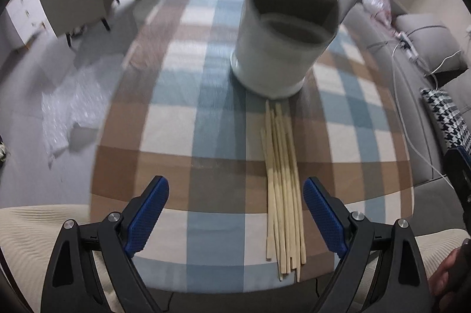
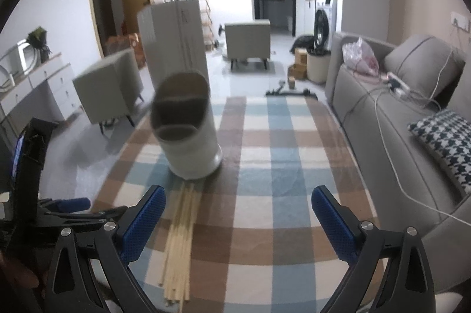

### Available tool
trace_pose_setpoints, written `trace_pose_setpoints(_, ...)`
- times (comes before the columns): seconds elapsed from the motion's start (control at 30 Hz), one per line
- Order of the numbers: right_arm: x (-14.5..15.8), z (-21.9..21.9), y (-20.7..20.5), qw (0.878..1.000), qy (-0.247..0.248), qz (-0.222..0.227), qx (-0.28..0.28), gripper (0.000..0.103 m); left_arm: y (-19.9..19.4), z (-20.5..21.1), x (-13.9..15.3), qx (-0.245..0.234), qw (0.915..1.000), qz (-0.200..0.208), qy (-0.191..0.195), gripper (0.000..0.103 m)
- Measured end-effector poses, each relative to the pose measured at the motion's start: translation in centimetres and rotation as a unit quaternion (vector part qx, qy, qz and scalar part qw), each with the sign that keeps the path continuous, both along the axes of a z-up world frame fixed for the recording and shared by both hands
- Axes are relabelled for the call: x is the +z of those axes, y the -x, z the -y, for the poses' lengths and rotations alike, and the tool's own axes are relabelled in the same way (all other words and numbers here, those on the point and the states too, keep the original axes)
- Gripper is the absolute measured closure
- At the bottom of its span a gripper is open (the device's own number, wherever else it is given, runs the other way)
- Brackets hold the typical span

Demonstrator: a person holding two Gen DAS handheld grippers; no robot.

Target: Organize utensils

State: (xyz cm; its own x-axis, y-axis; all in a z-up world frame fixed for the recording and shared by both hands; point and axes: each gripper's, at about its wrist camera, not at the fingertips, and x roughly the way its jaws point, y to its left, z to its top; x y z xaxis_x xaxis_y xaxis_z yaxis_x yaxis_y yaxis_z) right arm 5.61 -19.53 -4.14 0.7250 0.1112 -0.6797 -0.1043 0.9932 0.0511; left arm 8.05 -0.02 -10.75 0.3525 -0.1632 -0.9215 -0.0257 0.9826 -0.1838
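A bundle of several wooden chopsticks [image 1: 282, 183] lies on the plaid tablecloth [image 1: 206, 121], pointing at a white cylindrical utensil holder [image 1: 276, 48] with two dark compartments. My left gripper [image 1: 235, 210] is open and empty above the near table edge, with the chopsticks just inside its right finger. In the right wrist view the chopsticks [image 2: 181, 239] lie beside my open, empty right gripper [image 2: 238, 219], near its left finger, and the holder [image 2: 188, 133] stands beyond them. The left gripper [image 2: 73, 205] shows at the left edge there.
A grey sofa [image 2: 382, 121] with a houndstooth cushion [image 2: 441, 142] and cables runs along the table's right side. Grey chairs [image 2: 109, 86] and a tall white box [image 2: 173, 39] stand on the floor beyond the left. Bubble wrap [image 1: 67, 113] lies on the floor.
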Motion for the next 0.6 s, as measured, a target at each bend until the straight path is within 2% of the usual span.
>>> trace_pose_setpoints(0.17, -2.8, 0.4, -3.1, 0.998, 0.003, -0.059, -0.005, 0.01, -1.5, 0.7, -1.9, -0.014, 0.9993, -0.035, -0.004, 0.014)
trace_pose_setpoints(0.23, -3.5, 0.6, -3.8, 0.997, 0.001, -0.072, -0.007, 0.011, -2.3, 1.0, -2.3, -0.014, 0.9991, -0.039, -0.001, 0.019)
trace_pose_setpoints(0.33, -3.8, 0.8, -4.7, 0.996, -0.006, -0.083, -0.009, 0.011, -3.6, 1.4, -2.8, -0.012, 0.999, -0.042, 0.009, 0.025)
trace_pose_setpoints(0.47, -4.1, 1.1, -5.5, 0.995, -0.02, -0.093, -0.01, 0.011, -4.7, 1.8, -2.3, -0.009, 0.9994, -0.034, 0.007, 0.027)
trace_pose_setpoints(0.6, -4.6, 1.5, -6.1, 0.994, -0.031, -0.107, -0.013, 0.011, -5.4, 2.4, -2.1, -0.012, 0.9994, -0.029, 0.015, 0.034)
